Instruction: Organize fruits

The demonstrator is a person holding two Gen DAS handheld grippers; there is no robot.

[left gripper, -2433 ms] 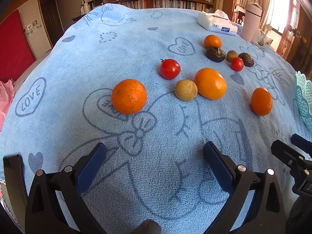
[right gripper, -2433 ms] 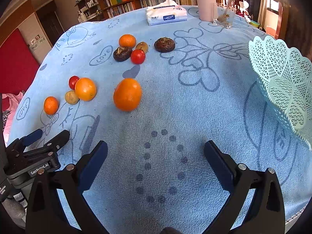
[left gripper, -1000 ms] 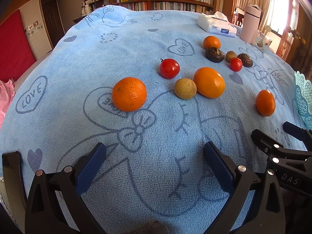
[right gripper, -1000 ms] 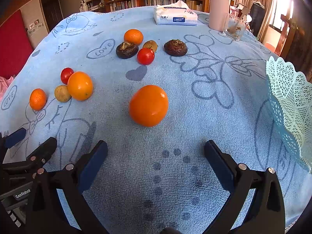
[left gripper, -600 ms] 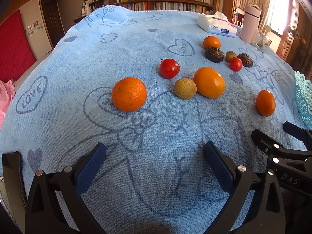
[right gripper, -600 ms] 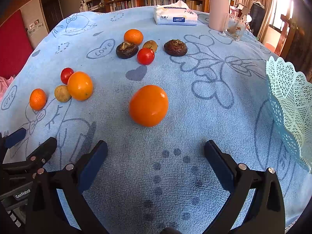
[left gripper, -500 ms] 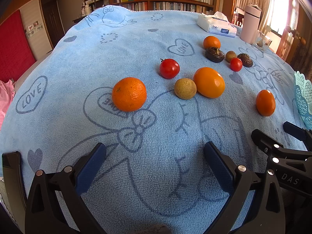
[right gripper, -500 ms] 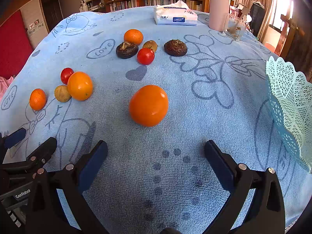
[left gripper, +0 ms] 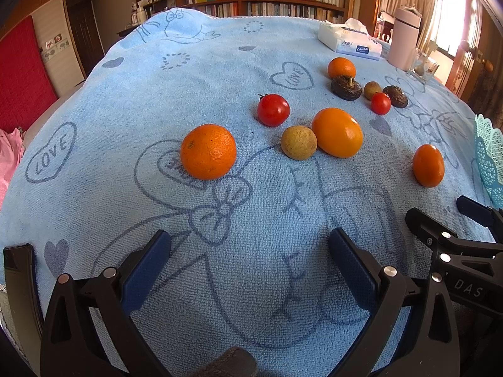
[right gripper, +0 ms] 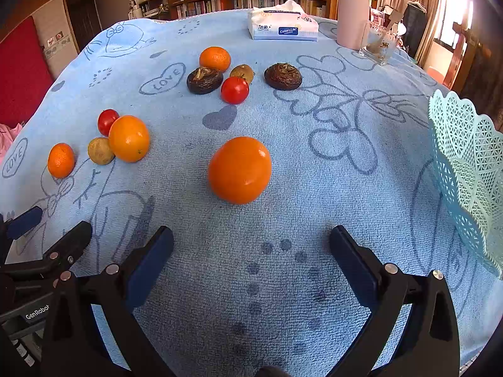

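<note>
Several fruits lie on a blue towel. In the left wrist view a rough orange sits just ahead of my open, empty left gripper; a tan round fruit, a smooth orange and a red tomato lie beyond. In the right wrist view a large orange lies straight ahead of my open, empty right gripper, apart from it. A far cluster holds a mandarin, a tomato and two dark brown fruits.
A pale green lattice basket stands at the right; it also shows in the left wrist view. A tissue pack, a pink tumbler and a clear holder stand at the far edge. Bookshelves behind.
The right gripper moved forward toward the large orange between 2.4 s and 1 s ago, bringing it close ahead. Since then both grippers hold still and stay open.
</note>
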